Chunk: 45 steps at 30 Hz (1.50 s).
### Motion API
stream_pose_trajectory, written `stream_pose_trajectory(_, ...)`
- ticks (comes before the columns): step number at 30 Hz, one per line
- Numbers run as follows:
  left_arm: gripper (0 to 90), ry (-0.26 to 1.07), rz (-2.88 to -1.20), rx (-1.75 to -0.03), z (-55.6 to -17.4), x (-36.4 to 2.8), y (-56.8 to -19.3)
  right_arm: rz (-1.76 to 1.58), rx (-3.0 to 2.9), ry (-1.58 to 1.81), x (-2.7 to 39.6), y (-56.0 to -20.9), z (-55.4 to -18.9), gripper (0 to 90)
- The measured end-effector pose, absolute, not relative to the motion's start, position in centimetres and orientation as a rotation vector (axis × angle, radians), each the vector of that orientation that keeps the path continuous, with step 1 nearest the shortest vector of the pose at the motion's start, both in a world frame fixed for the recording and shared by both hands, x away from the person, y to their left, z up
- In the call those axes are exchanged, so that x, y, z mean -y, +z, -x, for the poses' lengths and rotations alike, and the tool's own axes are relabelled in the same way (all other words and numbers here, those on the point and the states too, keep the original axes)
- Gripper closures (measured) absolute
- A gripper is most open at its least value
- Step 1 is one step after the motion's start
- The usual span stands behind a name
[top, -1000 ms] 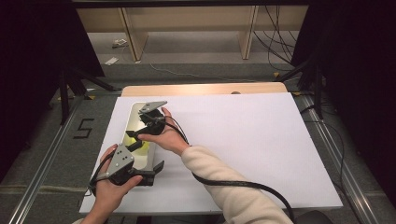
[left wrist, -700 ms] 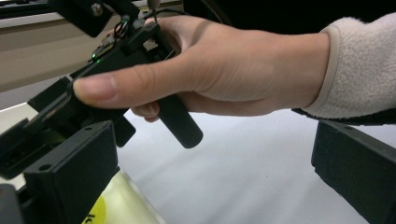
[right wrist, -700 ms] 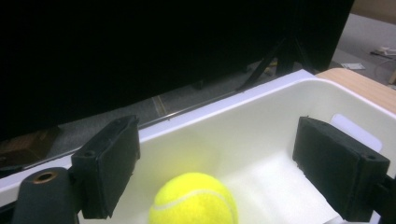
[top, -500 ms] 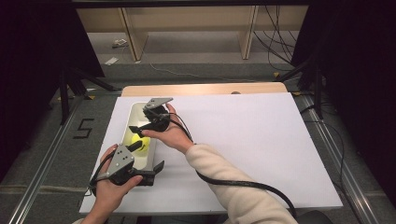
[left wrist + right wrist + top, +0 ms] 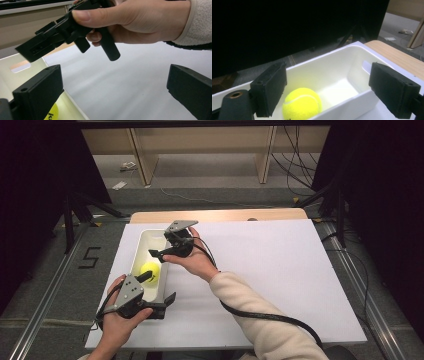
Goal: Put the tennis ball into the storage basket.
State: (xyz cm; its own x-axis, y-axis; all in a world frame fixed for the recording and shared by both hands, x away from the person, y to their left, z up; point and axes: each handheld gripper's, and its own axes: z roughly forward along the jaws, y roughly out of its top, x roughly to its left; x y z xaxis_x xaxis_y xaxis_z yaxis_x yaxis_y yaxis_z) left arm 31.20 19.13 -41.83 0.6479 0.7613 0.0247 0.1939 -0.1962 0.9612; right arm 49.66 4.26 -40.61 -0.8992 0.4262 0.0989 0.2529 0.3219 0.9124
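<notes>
We see a white worktop (image 5: 280, 265) with a wooden far edge, standing on grey floor (image 5: 210, 180) marked "5" (image 5: 90, 257). Black curtains (image 5: 30, 170) flank both sides; wooden shelving (image 5: 200, 145) and loose cables (image 5: 295, 160) lie beyond.

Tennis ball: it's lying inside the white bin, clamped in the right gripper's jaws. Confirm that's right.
Not quite. The tennis ball does lie inside the white bin, but nothing clamps it: the right gripper view shows the right gripper with its jaws wide apart above the bin, clear of the ball.
</notes>
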Motion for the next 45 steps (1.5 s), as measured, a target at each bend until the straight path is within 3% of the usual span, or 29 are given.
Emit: stream_pose_trajectory(45, 0.0, 0.626, -1.730, -0.781, -31.2, -19.0, -41.8, -0.734, -2.312, 1.593, 4.3, -39.8, -49.6, 15.5)
